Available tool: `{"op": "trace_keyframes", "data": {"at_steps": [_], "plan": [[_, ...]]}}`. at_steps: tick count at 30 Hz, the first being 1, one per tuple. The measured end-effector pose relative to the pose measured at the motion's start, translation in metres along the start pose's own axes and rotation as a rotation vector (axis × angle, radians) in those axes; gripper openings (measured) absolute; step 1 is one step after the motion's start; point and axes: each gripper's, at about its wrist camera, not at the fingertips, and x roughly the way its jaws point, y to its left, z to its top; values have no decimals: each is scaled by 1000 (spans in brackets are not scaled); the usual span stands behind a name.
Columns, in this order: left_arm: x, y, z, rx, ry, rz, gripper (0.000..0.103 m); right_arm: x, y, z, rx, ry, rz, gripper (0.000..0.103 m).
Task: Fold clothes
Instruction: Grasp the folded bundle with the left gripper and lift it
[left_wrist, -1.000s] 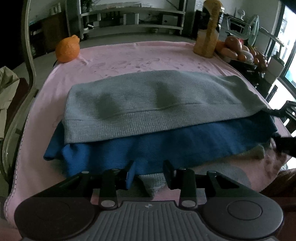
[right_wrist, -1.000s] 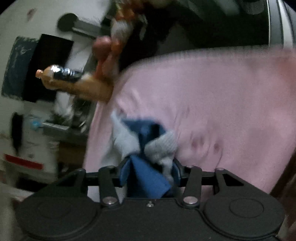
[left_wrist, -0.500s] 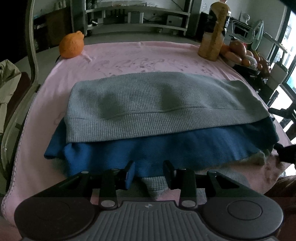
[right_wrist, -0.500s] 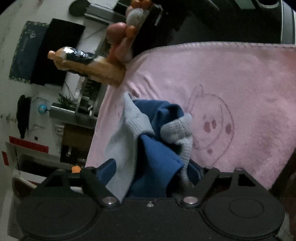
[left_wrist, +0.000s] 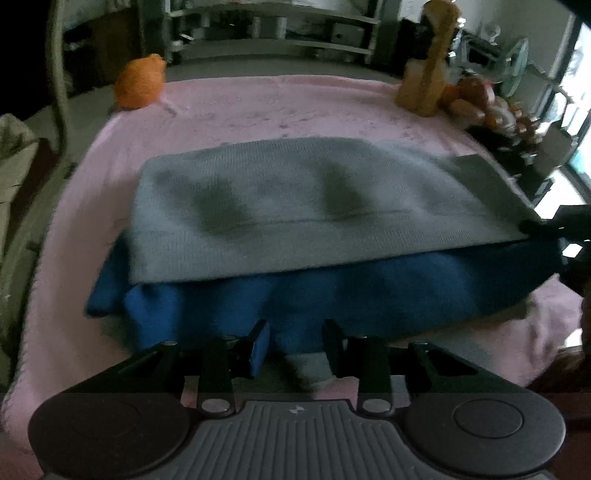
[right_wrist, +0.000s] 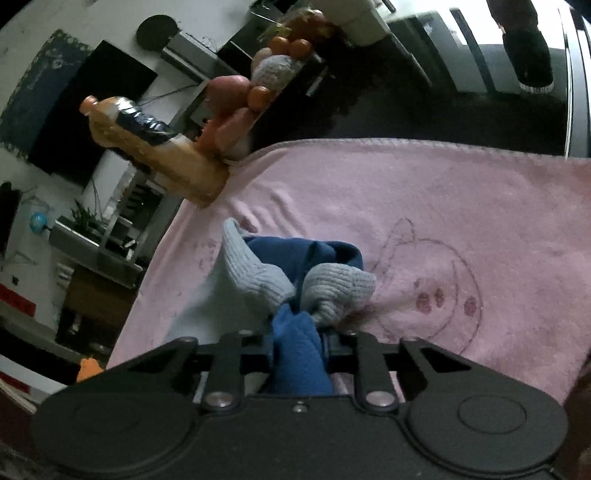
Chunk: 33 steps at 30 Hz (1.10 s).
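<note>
- The pink blanket (left_wrist: 258, 99) covers the worktop and serves as the landmark: it carries a faint drawn cartoon figure (right_wrist: 432, 288) with reddish dots, but no letters I can read.
- The sweater (left_wrist: 314, 206), grey knit outside with a blue lining, lies folded in a long band across the middle of the blanket. It looks soft, limp and fairly thick, so I judge it light to lift but ready to sag and slide open unless both ends are held.
- The best places to take hold seem to be the two near corners, pinching the grey and blue layers together; the ribbed hem looks like the firmest part.
- The bottle (right_wrist: 147, 147) stands at the blanket's far right corner beside a heap of fruit (right_wrist: 258, 81). Its dark label is too blurred to read.
- The orange fruit (left_wrist: 140, 83) sits at the blanket's far left corner.
- The left gripper (left_wrist: 295, 343) hangs over the sweater's near edge, at the blanket's near side. Its fingers (left_wrist: 258, 338) are closing with blue cloth and a grey cuff between them; I cannot tell whether they press yet.
- The right gripper (right_wrist: 299, 339), at the blanket's right side, is closing and its fingers already pinch a bunch of blue and grey knit.
</note>
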Motion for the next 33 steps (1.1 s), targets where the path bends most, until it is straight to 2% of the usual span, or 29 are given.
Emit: {"op": "trace_keyframes", "data": {"at_steps": [2,5,7,8,13,15,16,17,21,24,25,29,33], "plan": [[-5,-4,16,0,-12,-79,26,-9,12,-2,-60,-10,1,17],[-4,-21,46,84,-25,-186,27,-22,33,-4,-171,-26,11,15],[8,-36,60,194,-26,-194,26,-27,40,-5,-209,-35,22,15],[15,-44,64,249,-20,-200,21,-30,44,-5,-228,-39,28,15],[46,-70,58,483,17,-316,19,-38,55,-6,-275,-43,61,14],[69,-73,51,530,97,-326,16,-38,59,-5,-274,-30,62,14],[77,-73,45,548,112,-321,17,-39,62,-4,-273,-18,60,14],[78,-71,43,554,93,-327,17,-40,66,-3,-273,-6,58,14],[70,-61,44,511,101,-349,18,-48,95,0,-316,51,10,13],[50,-57,38,547,64,-372,19,-53,123,2,-367,82,-23,13],[45,-55,35,556,50,-378,20,-56,132,2,-388,84,-30,13],[61,-45,26,511,71,-345,24,-60,165,-5,-500,69,-54,12],[44,-33,37,446,82,-313,24,-56,194,-26,-653,30,-111,12]]}}
